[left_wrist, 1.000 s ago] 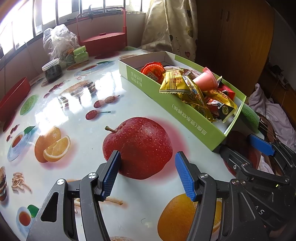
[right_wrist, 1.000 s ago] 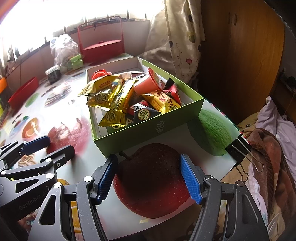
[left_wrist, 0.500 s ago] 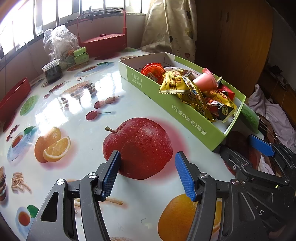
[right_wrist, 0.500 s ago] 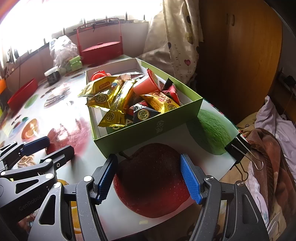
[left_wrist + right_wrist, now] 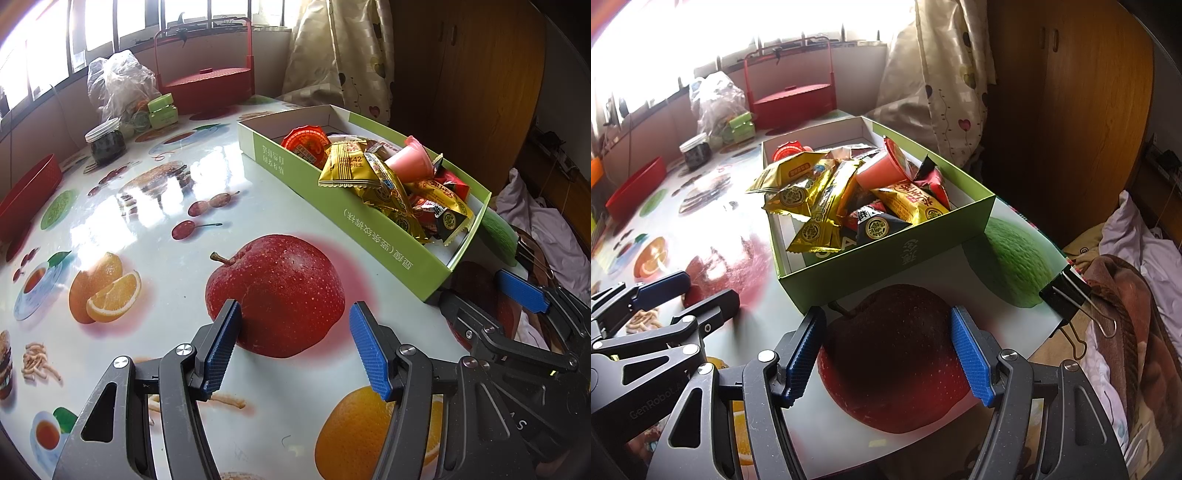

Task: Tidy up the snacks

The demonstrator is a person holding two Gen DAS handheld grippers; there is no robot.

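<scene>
A green cardboard box (image 5: 373, 240) (image 5: 886, 258) on the fruit-print table holds a heap of snacks: gold packets (image 5: 798, 195) (image 5: 345, 166), a pink jelly cup (image 5: 879, 171) (image 5: 412, 162), a red-lidded cup (image 5: 306, 144) and a black triangular packet (image 5: 877, 225). My left gripper (image 5: 295, 349) is open and empty above the table, left of the box's near end. My right gripper (image 5: 888, 362) is open and empty just in front of the box's near wall. Each gripper shows in the other's view, the right one (image 5: 495, 295) and the left one (image 5: 687, 291).
At the far side stand a red carrier basket (image 5: 207, 85), a plastic bag (image 5: 118, 85), a green jar (image 5: 162, 109), a dark jar (image 5: 107, 140) and a red tray (image 5: 26, 195). A binder clip (image 5: 1067, 295) grips the table's right edge. Bedding (image 5: 1137, 280) lies beyond it.
</scene>
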